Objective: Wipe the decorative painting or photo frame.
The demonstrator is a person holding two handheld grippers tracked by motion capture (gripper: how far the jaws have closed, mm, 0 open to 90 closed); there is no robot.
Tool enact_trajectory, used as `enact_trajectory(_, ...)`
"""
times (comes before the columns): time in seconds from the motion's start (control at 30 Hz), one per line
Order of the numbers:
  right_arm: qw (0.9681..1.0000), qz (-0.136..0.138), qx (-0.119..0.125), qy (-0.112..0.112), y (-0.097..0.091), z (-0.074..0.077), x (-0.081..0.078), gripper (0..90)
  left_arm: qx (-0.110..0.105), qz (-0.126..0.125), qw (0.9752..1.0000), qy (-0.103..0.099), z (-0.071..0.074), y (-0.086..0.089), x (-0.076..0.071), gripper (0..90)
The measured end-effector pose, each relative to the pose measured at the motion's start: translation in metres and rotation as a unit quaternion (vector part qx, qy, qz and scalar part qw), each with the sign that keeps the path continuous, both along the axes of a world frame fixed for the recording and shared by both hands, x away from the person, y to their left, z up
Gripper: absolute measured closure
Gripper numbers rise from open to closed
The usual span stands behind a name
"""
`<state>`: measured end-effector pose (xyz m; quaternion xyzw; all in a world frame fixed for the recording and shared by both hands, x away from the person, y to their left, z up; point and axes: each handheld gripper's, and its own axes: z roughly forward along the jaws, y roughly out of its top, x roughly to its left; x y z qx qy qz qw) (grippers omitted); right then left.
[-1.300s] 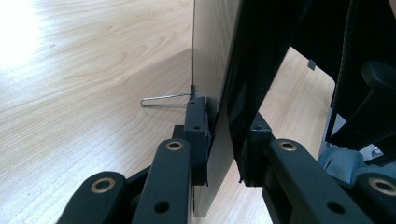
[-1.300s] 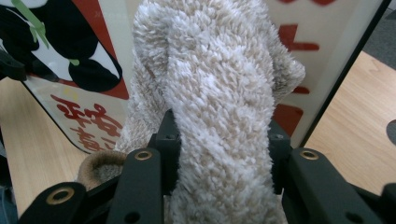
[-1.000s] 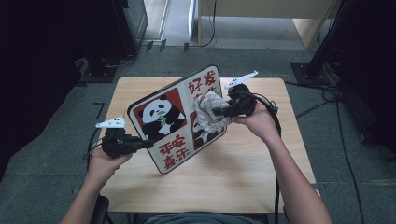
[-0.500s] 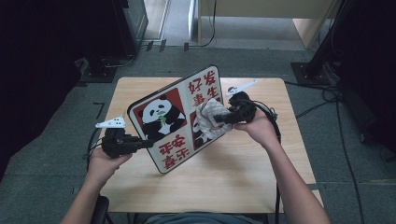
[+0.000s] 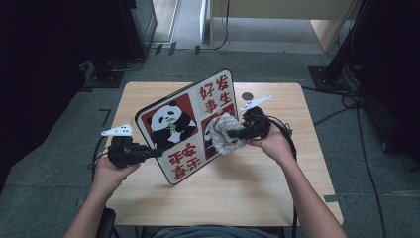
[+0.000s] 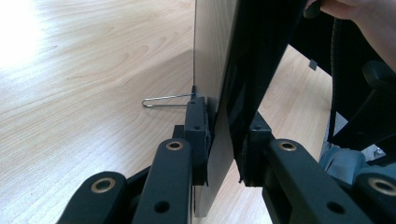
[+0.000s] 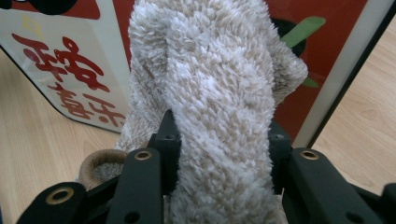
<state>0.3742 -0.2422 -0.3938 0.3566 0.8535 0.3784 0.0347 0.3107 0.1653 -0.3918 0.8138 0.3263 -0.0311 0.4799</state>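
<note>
Item 1: rectangular panda sign board [image 5: 185,126], white face with red panels, black-and-white panda pictures and red characters, dark rim. Held tilted on edge above the middle of the light wooden desk [image 5: 257,188], lower corner near the desk's front half, upper corner toward the far edge. In the left gripper view the board [image 6: 212,70] stands edge-on, with a thin wire loop [image 6: 163,100] projecting from its back.

Item 2: left tool [image 5: 130,152], black, two-jaw, with a grey three-cornered plate on top. Positioned at the desk's left edge, in the person's left hand [image 5: 106,171]. Clenched on the board's left rim; pads press both faces in the left gripper view [image 6: 224,149].

Item 3: fluffy beige-grey cloth [image 5: 224,134], bunched. Lies against the board's right red panel, over the desk's centre.

Item 4: right tool [image 5: 250,130], black, in the person's right hand [image 5: 272,144], right of the board. Grasping the cloth; in the right gripper view [image 7: 219,154] the pile [image 7: 219,93] bulges between both jaws and touches the board face.

Item 5: small round dark disc [image 5: 246,95], on the desk near the far edge, behind the right tool.
</note>
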Motion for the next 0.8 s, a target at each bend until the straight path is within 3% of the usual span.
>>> enact_trajectory(0.37,0.9999,0.003,-0.003,0.016,-0.002,-0.022,-0.003,61.6,0.001,-0.005,1.0,0.0,0.0,0.0,0.0,77.5)
enact_trajectory(0.5,0.9999,0.004,-0.005,0.011,-0.002,-0.029,-0.005,61.5,0.002,-0.006,1.0,-0.001,0.0,0.0,0.0,77.4)
enact_trajectory(0.67,0.9992,-0.001,-0.01,0.039,-0.003,-0.047,-0.008,61.5,0.002,-0.007,1.0,-0.001,0.0,0.0,0.0,77.4)
enact_trajectory(0.8,0.9989,0.0,-0.017,0.045,-0.002,-0.054,-0.01,61.5,0.003,-0.008,1.0,-0.001,0.0,0.0,0.0,77.4)
